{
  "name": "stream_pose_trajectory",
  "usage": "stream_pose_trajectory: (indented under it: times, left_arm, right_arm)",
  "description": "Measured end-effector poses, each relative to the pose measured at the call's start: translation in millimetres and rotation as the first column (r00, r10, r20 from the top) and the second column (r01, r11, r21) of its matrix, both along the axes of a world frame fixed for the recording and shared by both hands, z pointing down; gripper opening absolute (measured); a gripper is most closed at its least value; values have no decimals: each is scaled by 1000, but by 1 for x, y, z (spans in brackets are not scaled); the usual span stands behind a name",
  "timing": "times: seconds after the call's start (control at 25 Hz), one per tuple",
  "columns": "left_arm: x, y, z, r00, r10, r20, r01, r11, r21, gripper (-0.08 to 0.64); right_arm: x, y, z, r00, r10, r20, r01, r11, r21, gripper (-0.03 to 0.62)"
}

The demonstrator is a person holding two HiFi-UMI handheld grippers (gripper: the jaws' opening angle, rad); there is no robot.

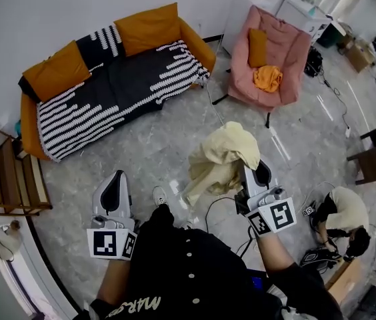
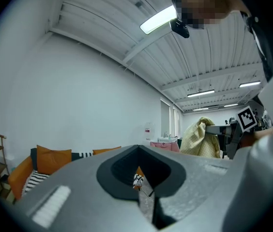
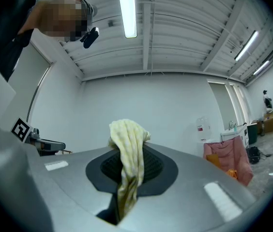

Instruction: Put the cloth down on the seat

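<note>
A pale yellow cloth (image 1: 220, 159) hangs bunched from my right gripper (image 1: 253, 176), well above the grey floor. In the right gripper view the jaws are shut on a fold of the cloth (image 3: 128, 161), which rises out of them. My left gripper (image 1: 113, 193) is held at the lower left with its jaws shut and nothing in them; the left gripper view shows the cloth (image 2: 199, 140) off to its right. The seats lie ahead: an orange sofa (image 1: 118, 79) with a black-and-white striped cover, and a pink armchair (image 1: 273, 62).
An orange garment (image 1: 267, 78) and an orange cushion (image 1: 258, 47) lie on the pink armchair. A wooden rack (image 1: 5, 175) stands at the left wall. Cables trail across the floor (image 1: 219, 205). A person (image 1: 343, 215) crouches at the lower right beside dark tables (image 1: 375, 155).
</note>
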State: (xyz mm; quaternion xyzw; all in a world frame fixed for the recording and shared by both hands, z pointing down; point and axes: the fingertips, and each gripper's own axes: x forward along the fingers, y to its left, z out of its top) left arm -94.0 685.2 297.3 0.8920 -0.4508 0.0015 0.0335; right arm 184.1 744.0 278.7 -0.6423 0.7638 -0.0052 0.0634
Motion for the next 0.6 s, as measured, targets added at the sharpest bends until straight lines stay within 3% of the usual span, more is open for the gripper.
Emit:
stream_pose_trajectory:
  times: [0.6]
  left_arm:
    - [2,-116,-6,1000,12,-12,-12,1000,11,0]
  right_arm:
    - [4,-111,-8,1000,28,-7,-28,1000,9,49]
